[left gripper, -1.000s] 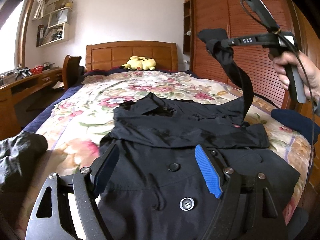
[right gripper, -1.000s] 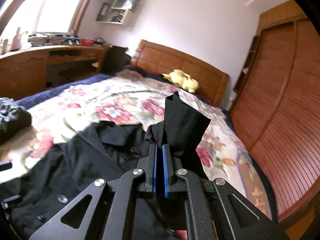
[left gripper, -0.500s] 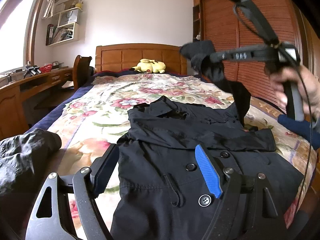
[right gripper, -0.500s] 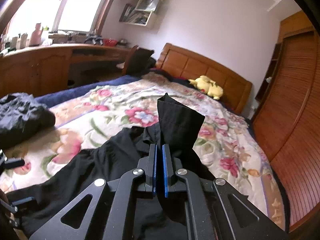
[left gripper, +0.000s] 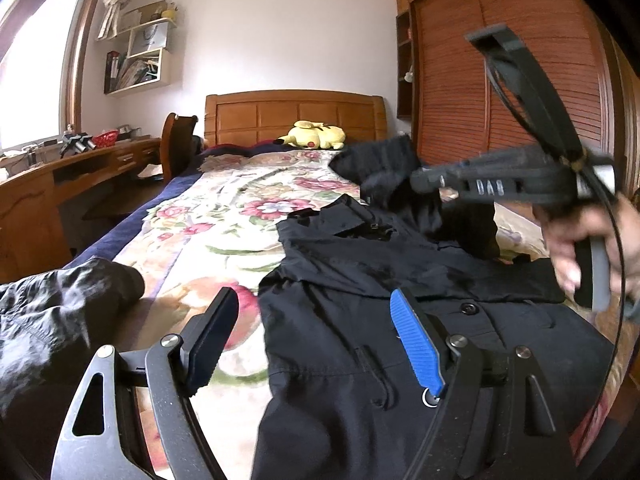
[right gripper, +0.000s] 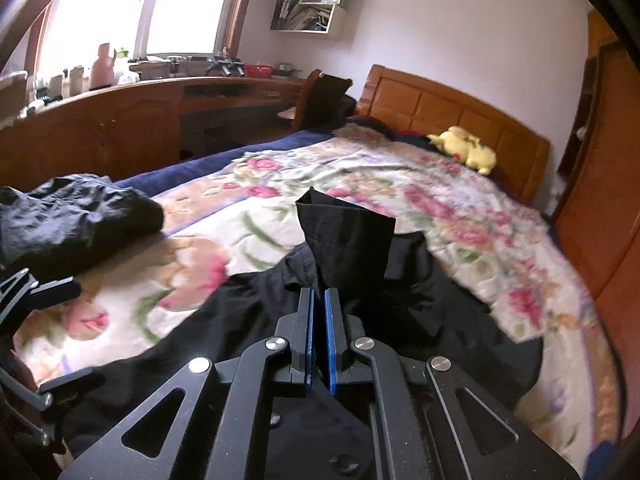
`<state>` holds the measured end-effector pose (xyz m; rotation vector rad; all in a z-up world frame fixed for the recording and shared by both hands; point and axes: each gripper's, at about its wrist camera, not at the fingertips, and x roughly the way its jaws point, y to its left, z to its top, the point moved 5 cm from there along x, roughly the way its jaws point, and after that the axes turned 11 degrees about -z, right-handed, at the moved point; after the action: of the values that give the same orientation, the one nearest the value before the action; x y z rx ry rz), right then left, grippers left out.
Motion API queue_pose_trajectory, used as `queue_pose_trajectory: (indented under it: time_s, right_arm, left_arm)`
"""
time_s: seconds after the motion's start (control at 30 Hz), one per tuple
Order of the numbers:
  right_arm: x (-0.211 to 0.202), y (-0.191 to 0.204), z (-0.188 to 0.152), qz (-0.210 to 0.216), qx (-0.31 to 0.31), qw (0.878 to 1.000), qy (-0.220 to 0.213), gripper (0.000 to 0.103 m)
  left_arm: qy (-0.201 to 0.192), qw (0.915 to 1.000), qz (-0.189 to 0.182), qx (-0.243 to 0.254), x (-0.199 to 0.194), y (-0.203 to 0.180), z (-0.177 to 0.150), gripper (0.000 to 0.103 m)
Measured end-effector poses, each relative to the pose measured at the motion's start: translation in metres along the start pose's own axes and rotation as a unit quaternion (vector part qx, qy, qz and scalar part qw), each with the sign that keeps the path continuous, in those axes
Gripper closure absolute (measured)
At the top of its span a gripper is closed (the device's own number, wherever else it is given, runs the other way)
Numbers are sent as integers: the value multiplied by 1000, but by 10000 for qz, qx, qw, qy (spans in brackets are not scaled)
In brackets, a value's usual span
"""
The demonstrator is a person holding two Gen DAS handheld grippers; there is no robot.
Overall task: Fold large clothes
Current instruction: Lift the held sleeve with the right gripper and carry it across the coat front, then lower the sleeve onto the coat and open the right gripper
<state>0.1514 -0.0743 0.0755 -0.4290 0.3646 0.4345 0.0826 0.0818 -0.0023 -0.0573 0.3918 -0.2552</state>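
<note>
A large black coat (left gripper: pixel 360 320) with buttons lies front up on the floral bedspread (left gripper: pixel 224 216). My right gripper (left gripper: pixel 416 178), held by a hand (left gripper: pixel 576 240), is shut on the coat's sleeve cuff (left gripper: pixel 380 164) and holds it lifted above the collar. In the right wrist view the cuff (right gripper: pixel 344 232) stands up out of the right gripper (right gripper: pixel 319 294), whose blue pads are pressed together, with the coat (right gripper: pixel 240 320) below. My left gripper (left gripper: pixel 314 340) hovers open and holds nothing over the coat's left edge. Part of it shows at the left edge (right gripper: pixel 36 292).
A crumpled dark garment (left gripper: pixel 52 312) (right gripper: pixel 72 216) lies on the bed's near left. A yellow plush toy (left gripper: pixel 316 136) rests by the wooden headboard (left gripper: pixel 292 114). A desk (left gripper: pixel 60 184) and chair (left gripper: pixel 176 144) stand left, a wooden wardrobe (left gripper: pixel 500 100) right.
The right gripper has come down and leftward with the sleeve cuff, over the collar. The left gripper has shifted left, so the coat sits further right in its view. Both jaws unchanged.
</note>
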Motion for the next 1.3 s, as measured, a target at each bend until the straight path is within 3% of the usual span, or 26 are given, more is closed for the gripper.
queue_pose_trajectory:
  time_s: [0.3, 0.47, 0.7, 1.13, 1.2, 1.3]
  right_arm:
    - [23, 13, -22, 592, 406, 9970, 289, 98]
    - [21, 23, -18, 945, 432, 9941, 325, 98]
    - [26, 13, -18, 776, 269, 9959, 372, 98]
    - [38, -12, -47, 259, 411, 9966, 672, 98]
    - [28, -15, -64, 157, 450, 9962, 732, 92]
    - [26, -28, -81, 3, 520, 9950, 852, 74]
  left_arm:
    - [-55, 9996, 140, -249, -9, 25, -3, 24]
    - [-126, 9991, 181, -363, -11, 32, -2, 24]
    - [-61, 9994, 159, -301, -6, 30, -4, 24]
    - [189, 9997, 109, -113, 12, 14, -10, 24]
    - [294, 9995, 106, -77, 19, 11, -12, 24]
    - [404, 9992, 45, -46, 27, 6, -14, 24]
